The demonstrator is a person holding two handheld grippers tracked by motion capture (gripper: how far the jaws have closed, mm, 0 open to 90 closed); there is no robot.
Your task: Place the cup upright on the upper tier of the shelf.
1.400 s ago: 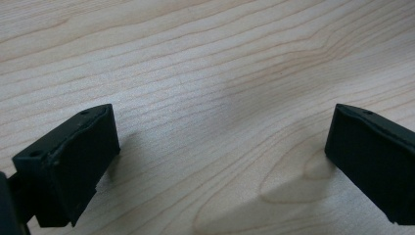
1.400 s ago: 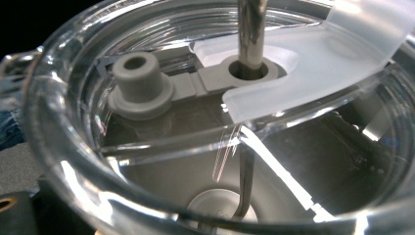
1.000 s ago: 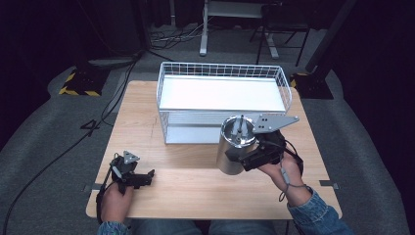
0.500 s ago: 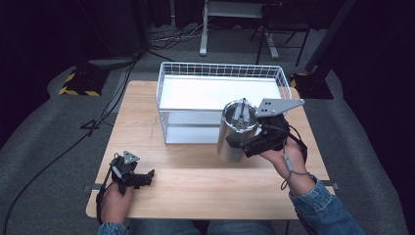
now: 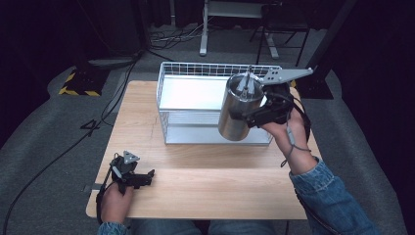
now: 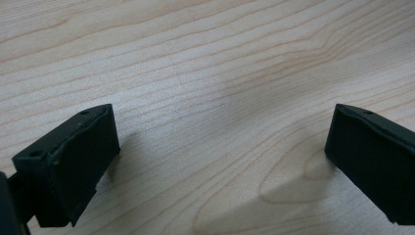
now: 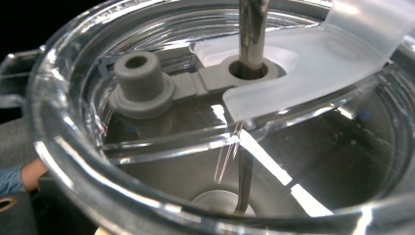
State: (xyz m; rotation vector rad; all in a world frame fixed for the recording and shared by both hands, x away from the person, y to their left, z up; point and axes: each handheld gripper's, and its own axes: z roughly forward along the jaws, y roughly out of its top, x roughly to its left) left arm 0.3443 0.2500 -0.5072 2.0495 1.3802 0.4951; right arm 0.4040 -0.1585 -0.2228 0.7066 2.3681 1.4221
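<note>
High view: the right gripper [image 5: 252, 113] clamps the steel tumbler [image 5: 238, 108] aloft, the wire basket [image 5: 195, 68] just beyond; lowering it in remains. The left gripper [image 5: 142, 177] rests open and idle on the table [image 5: 205, 191].

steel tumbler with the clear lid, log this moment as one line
right gripper: shut on straw-fitted steel tumbler, held above white wire basket | left gripper: open, on light wooden table

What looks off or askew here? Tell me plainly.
Only the steel tumbler stands out: the right gripper holds it tilted in the air over the front edge of the wire basket. Its clear lid is on, with a metal straw through it. Nothing looks spilled or damaged.
</note>
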